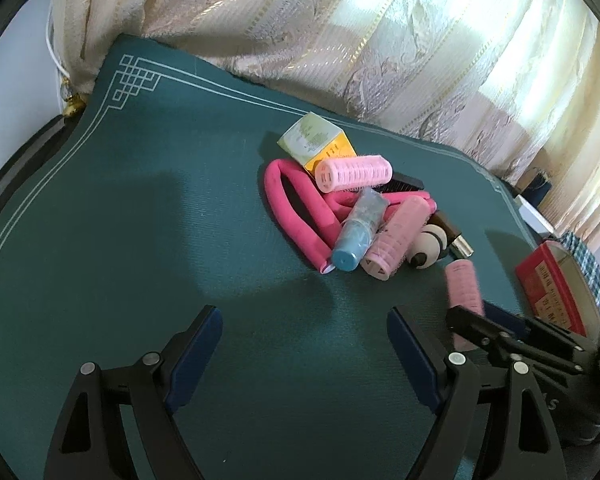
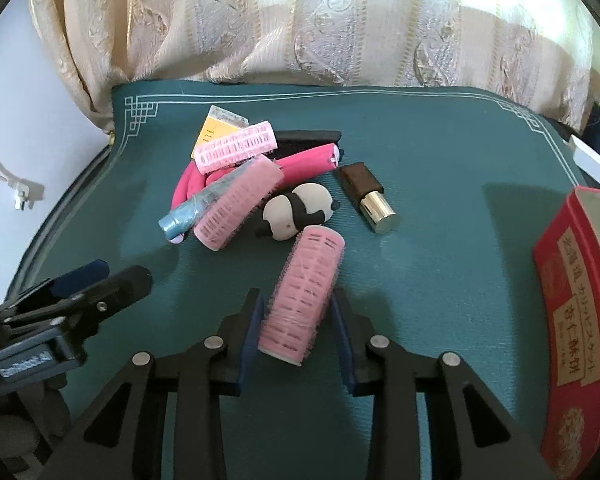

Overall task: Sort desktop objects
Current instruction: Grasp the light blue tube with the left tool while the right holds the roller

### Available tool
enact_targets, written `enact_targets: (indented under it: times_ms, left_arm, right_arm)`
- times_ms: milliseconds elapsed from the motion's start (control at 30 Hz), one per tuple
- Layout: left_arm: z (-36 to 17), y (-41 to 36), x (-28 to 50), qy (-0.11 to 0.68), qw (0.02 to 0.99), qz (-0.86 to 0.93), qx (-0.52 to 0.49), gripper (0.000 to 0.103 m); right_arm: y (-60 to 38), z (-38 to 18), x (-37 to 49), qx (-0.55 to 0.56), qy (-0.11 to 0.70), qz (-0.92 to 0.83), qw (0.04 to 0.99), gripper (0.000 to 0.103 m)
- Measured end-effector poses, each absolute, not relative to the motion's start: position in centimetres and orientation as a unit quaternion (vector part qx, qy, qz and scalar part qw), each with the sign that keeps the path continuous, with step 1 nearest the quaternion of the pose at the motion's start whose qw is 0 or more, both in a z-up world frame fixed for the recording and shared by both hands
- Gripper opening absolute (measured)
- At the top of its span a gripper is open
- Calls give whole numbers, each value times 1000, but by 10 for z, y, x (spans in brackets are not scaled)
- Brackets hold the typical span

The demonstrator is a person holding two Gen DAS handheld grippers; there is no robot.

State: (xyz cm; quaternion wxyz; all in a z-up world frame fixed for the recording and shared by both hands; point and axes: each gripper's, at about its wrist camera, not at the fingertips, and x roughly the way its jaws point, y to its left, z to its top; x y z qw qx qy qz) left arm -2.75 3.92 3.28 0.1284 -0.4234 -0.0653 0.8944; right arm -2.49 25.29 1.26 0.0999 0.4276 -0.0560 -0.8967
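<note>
My right gripper point(image 2: 297, 298) is shut on a pink hair roller point(image 2: 304, 292), its blue pads pressing both sides of the roller low over the green mat point(image 2: 440, 264). The same roller point(image 1: 463, 288) shows at the right in the left wrist view. Just beyond it lies a pile: two more pink rollers point(image 2: 240, 204), a hot-pink foam rod point(image 2: 304, 160), a blue tube point(image 2: 196, 208), a panda toy point(image 2: 296, 212), a yellow box point(image 2: 216, 128) and a black comb point(image 2: 308, 136). A lipstick point(image 2: 366, 196) lies apart. My left gripper point(image 1: 304, 320) is open over bare mat, holding nothing.
A red tin box point(image 2: 572, 320) with its top open stands at the mat's right edge. A cream curtain point(image 2: 340, 20) hangs right behind the mat. A white cable with a plug point(image 2: 20, 196) hangs at the left. Bare mat lies left of the pile.
</note>
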Motion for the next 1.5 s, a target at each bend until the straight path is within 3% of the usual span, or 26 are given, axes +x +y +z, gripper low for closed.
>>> enact_targets:
  times_ms: [367,433,467,800,933,1267,1433,1500]
  left_arm:
    - [43,70,-54,27,154,901,-405,85]
    - [39,69,-62,34,155,900,-406,71]
    - [37,68,-66,33,157,898,-409,69]
    - [32,74,-86,53,162,901,-398,62]
    - [26,85,-92,59,179,897,-400,41]
    - [28,100,-104,80,179,898,-395,38]
    - [32,96,-94,63,190,898,-393,22]
    - [35,92,-86,52,195,898,-392,22]
  right_arm:
    - [270,15,-24,428,-83,-895,97,36]
    - [268,14,-24,430,-81,-894,99,36]
    - [268,14,-25,431,-80,-893,99,36]
    - [267,12,-25,435,-77,-892,98,36]
    - [267,11,-25,435,-76,-892,98,36]
    - [265,10,-25,434,-73,-892,98,36]
    - [265,10,-24,430,-75,-894,97,36]
    - [266,12,-23,426,-77,-896,97,36]
